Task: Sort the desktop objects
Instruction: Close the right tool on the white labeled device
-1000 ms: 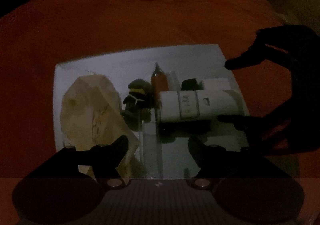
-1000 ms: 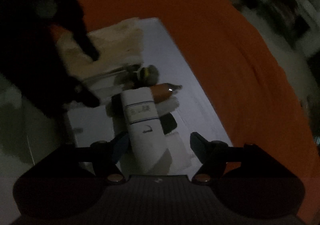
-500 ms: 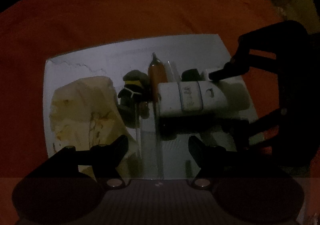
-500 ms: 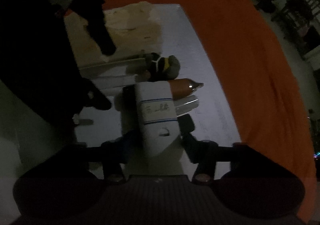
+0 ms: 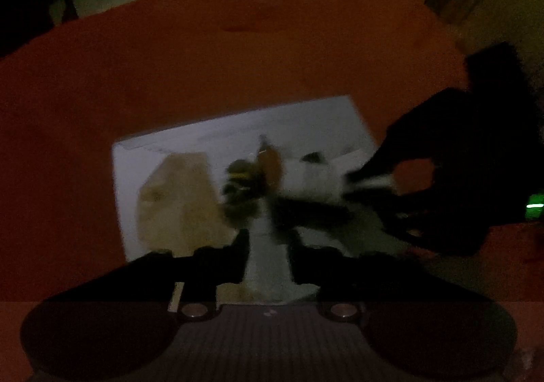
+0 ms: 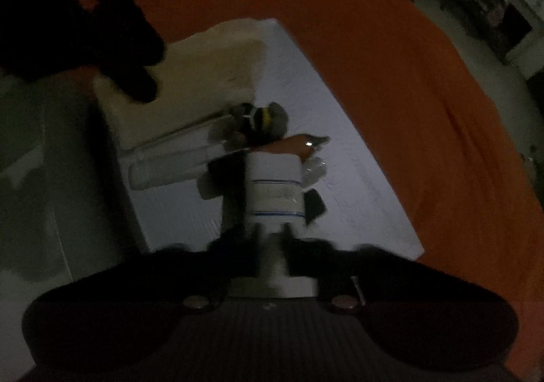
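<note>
a: where was the white tube?
b: on the white sheet, by the orange pen. my right gripper had its fingers pinching the tube's near end.
a: and the left?
b: my left gripper was closing its fingers over the sheet, pinching nothing i could see.

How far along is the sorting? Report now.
Done: nothing visibly sorted. In hand: right gripper shut on the tube; left gripper closing, nothing clearly between its jaws. Left: toy, pen and paper, all clustered on the sheet.

Toy figure blurred (dim, smeared)
</note>
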`<state>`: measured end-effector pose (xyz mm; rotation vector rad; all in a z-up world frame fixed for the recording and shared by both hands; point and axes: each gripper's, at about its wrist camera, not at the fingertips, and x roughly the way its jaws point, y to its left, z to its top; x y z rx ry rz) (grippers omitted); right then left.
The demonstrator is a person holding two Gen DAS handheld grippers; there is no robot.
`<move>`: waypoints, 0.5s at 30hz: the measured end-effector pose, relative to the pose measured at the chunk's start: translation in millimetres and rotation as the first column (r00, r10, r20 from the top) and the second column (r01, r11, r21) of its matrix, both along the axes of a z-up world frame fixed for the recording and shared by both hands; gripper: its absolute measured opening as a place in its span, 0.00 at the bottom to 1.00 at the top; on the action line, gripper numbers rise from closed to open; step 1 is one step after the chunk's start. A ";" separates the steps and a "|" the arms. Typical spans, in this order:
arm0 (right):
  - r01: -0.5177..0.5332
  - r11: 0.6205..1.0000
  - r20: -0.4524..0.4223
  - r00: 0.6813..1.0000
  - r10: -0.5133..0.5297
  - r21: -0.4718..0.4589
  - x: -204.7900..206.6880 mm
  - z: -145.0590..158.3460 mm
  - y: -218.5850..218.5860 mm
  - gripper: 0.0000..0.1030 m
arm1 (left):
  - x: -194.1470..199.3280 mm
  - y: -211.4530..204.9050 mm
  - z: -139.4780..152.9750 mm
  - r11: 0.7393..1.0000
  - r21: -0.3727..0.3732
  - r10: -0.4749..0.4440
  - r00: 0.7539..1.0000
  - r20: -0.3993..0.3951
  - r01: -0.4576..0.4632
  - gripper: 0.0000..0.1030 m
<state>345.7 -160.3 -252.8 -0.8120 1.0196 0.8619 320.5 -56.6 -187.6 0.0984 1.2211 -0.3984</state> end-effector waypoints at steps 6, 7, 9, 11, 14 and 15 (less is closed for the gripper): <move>0.003 1.000 -0.023 1.000 -0.003 0.018 1.1 0.7 1.4 0.09 | 1.4 -28.5 -29.6 0.997 0.068 -0.022 1.000 -0.015 0.023 0.58; 0.003 1.000 -0.022 1.000 -0.002 0.019 0.5 0.6 2.0 0.10 | 3.0 -31.1 -38.7 0.996 0.086 -0.019 1.000 -0.016 0.020 0.58; -0.004 1.000 -0.011 1.000 0.004 0.020 -2.2 -0.5 2.5 0.18 | 5.2 -30.5 -53.8 0.994 0.110 -0.007 1.000 -0.020 0.010 0.56; -0.014 1.000 -0.004 1.000 0.014 0.014 -3.9 -3.7 3.6 0.28 | 5.6 -24.8 -66.8 0.994 0.107 0.011 0.999 -0.039 -0.007 0.56; -0.033 0.999 -0.002 0.999 0.033 -0.013 -6.1 -10.1 7.2 0.41 | 2.1 -18.5 -78.4 0.995 0.099 0.008 0.999 -0.041 -0.004 0.56; -0.045 0.999 0.008 0.999 0.045 -0.028 -7.8 -12.8 9.1 0.45 | 0.6 -18.4 -81.2 0.994 0.106 -0.001 1.000 -0.031 0.005 0.56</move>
